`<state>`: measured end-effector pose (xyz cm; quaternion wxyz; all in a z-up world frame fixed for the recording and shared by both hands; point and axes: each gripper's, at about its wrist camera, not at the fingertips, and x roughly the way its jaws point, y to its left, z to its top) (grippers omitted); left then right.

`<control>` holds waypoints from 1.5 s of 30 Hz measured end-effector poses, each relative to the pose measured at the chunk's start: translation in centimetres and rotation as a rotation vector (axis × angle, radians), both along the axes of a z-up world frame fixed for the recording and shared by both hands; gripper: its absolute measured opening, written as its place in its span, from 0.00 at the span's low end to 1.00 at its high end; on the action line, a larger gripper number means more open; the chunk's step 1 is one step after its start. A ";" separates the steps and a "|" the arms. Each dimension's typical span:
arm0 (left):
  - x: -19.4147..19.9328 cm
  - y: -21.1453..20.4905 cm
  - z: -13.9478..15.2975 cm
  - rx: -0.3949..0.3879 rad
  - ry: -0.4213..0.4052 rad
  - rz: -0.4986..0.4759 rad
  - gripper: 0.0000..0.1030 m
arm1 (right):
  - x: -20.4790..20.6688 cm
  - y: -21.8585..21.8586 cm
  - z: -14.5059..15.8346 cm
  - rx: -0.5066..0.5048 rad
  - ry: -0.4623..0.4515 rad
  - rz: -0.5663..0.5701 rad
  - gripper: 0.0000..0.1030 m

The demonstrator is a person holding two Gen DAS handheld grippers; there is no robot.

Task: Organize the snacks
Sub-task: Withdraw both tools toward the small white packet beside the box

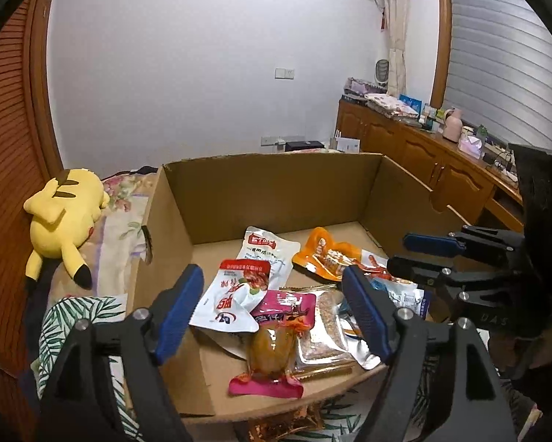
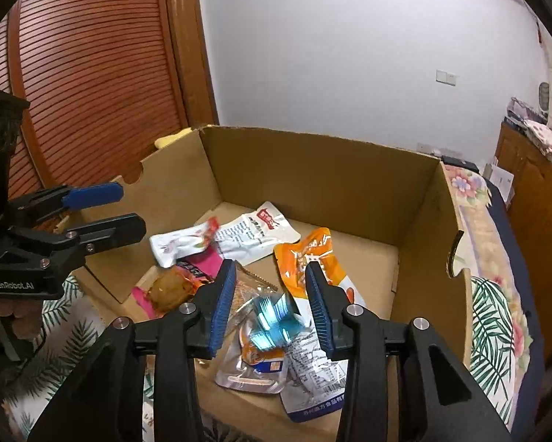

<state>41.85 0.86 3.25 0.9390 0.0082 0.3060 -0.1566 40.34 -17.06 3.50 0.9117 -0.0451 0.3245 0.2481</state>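
Observation:
A shallow cardboard box [image 1: 276,188] [image 2: 320,169] holds several snack packets. Among them are a white-and-red packet [image 1: 231,298], a white one [image 1: 268,254], an orange one [image 1: 323,250] [image 2: 305,258] and a pink packet of brown meat [image 1: 272,353] [image 2: 172,287]. My left gripper [image 1: 272,276] [image 2: 132,208] hovers open over the near packets, gripping nothing. My right gripper [image 2: 271,270] [image 1: 401,252] stands open above the box's near right. A motion-blurred blue packet [image 2: 276,316] hangs between its jaws, and the pads do not press on it. A silver pouch [image 2: 253,372] lies underneath.
The box rests on a bed with leaf-print bedding [image 1: 80,316]. A yellow plush toy [image 1: 62,221] lies to its left. A louvred wooden door [image 2: 91,73] stands behind, and a cluttered wooden cabinet [image 1: 423,154] runs along the right. An orange wrapper [image 1: 287,423] lies outside the box's front edge.

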 end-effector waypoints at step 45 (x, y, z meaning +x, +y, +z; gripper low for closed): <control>-13.9 6.6 -5.5 0.038 0.042 0.074 0.78 | -8.7 7.2 -8.4 -0.156 0.235 0.247 0.42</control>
